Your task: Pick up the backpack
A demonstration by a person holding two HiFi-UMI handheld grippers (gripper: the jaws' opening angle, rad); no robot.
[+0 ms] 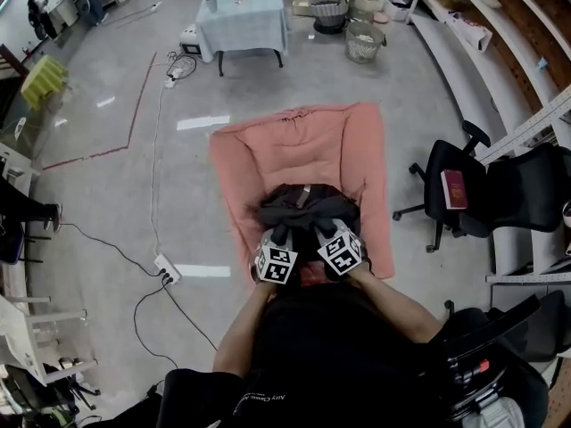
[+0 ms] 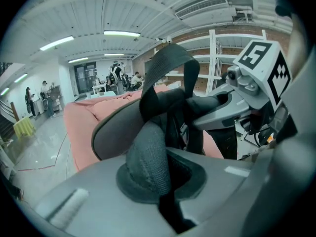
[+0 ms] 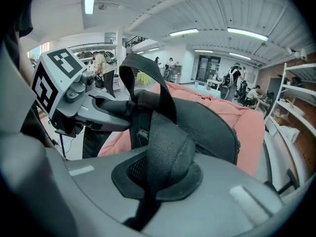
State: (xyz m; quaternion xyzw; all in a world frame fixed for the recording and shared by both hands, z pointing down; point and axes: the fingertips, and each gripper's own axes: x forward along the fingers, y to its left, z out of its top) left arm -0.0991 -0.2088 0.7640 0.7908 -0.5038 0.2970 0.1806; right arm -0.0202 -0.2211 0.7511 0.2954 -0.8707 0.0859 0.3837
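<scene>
A dark grey backpack lies on the near part of a pink cushion on the floor. My left gripper is shut on one black shoulder strap, which bunches between its jaws. My right gripper is shut on the other black strap. In the left gripper view the backpack body curves up behind the strap, and the right gripper shows at the right. From the right gripper view, the backpack body sits behind the strap and the left gripper shows at the left.
A black office chair with a red book on its seat stands to the right. A power strip and cables lie on the floor at the left. A table with a pale cloth and baskets stand far back.
</scene>
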